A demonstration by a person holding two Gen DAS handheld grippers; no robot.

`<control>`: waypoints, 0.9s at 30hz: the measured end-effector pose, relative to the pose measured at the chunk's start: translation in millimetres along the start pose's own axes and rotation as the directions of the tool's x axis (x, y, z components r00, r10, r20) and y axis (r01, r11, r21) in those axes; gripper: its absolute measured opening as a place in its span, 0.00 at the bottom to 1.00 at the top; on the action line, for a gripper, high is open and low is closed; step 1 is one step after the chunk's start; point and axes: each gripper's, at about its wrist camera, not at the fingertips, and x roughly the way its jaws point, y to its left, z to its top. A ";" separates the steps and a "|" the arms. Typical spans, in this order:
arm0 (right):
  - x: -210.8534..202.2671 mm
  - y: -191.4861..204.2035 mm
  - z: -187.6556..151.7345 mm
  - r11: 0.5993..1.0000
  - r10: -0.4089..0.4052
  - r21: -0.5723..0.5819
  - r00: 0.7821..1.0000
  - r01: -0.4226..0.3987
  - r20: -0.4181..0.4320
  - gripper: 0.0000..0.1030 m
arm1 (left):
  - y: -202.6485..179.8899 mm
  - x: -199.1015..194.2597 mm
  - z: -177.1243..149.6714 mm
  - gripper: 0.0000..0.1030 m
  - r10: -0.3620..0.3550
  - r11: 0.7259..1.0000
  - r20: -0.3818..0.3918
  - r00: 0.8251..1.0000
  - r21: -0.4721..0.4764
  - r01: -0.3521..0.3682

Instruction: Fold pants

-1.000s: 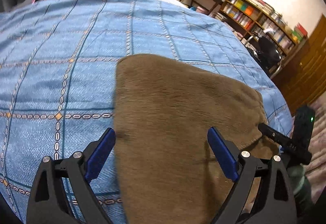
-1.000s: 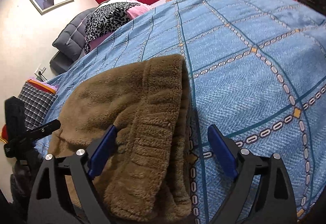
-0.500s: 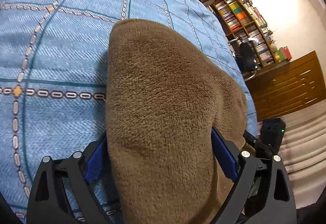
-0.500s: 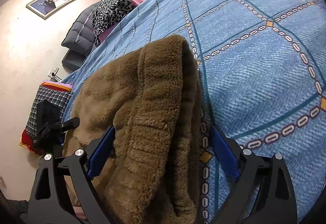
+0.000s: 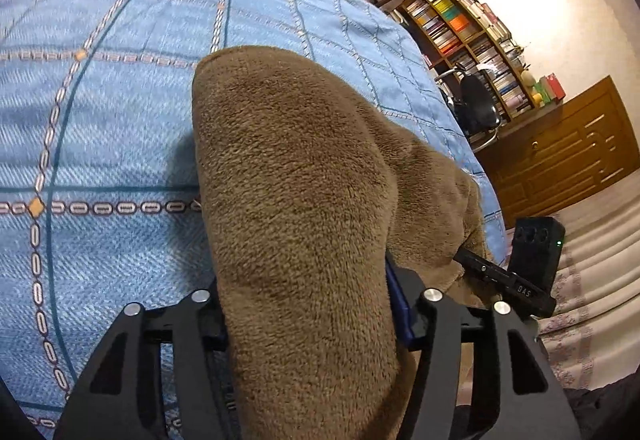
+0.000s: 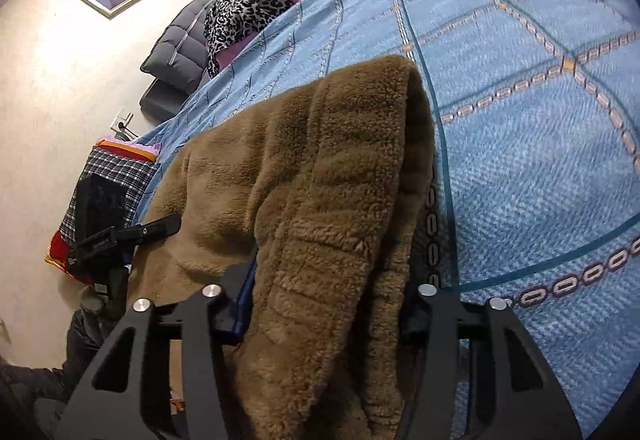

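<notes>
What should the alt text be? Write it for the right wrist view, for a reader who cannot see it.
The right tongs are closing on the ribbed waistband end of brown fleece pants, which bunch up between the fingers on a blue patterned bedspread. The left tongs reach the pants' other side; pillows lie beyond.

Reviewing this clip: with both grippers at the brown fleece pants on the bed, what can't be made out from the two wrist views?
- Left gripper pads: left wrist view, buried under the pants; jaws closing, contact unseen.
- Right gripper pads: right wrist view, hidden by fleece; jaws closing.
- Pants' near end: cut off by both bottom edges.
- Bedspread beneath the pants: covered.
</notes>
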 end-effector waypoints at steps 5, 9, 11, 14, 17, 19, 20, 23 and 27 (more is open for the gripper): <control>-16.4 7.5 14.7 1.000 0.001 -0.027 0.999 0.000 0.054 0.47 | -16.2 -7.8 13.9 0.52 0.017 0.999 0.032 0.999 0.037 -0.019; -25.5 8.8 39.1 0.999 -0.013 -0.050 0.995 0.019 0.100 0.47 | -29.8 -5.2 38.4 0.52 0.024 0.997 0.061 0.998 0.068 -0.028; -27.5 6.8 58.2 0.998 -0.023 -0.059 0.992 0.031 0.125 0.47 | -37.9 -0.4 56.4 0.52 0.030 0.996 0.081 0.996 0.084 -0.036; -25.4 2.8 83.9 0.997 -0.043 -0.063 0.988 0.053 0.150 0.47 | -47.4 12.5 85.4 0.52 0.039 0.994 0.104 0.994 0.101 -0.050; -17.4 -3.5 115.1 0.994 -0.070 -0.069 0.983 0.083 0.171 0.47 | -53.8 30.2 115.6 0.52 0.047 0.992 0.118 0.992 0.108 -0.060; -7.7 -9.4 138.3 0.993 -0.084 -0.069 0.980 0.098 0.180 0.47 | -52.6 43.9 138.6 0.52 0.050 0.993 0.122 0.991 0.100 -0.063; -3.5 -13.7 147.4 0.993 -0.088 -0.065 0.979 0.101 0.182 0.47 | -52.3 49.0 148.3 0.52 0.051 0.993 0.123 0.991 0.098 -0.063; 12.4 -29.1 178.5 0.991 -0.100 -0.069 0.976 0.116 0.192 0.47 | -48.9 70.3 181.3 0.53 0.052 0.994 0.134 0.990 0.087 -0.064; 34.5 -44.9 210.2 0.987 -0.122 -0.081 0.973 0.140 0.196 0.47 | -39.2 97.1 214.8 0.53 0.057 0.995 0.136 0.989 0.074 -0.068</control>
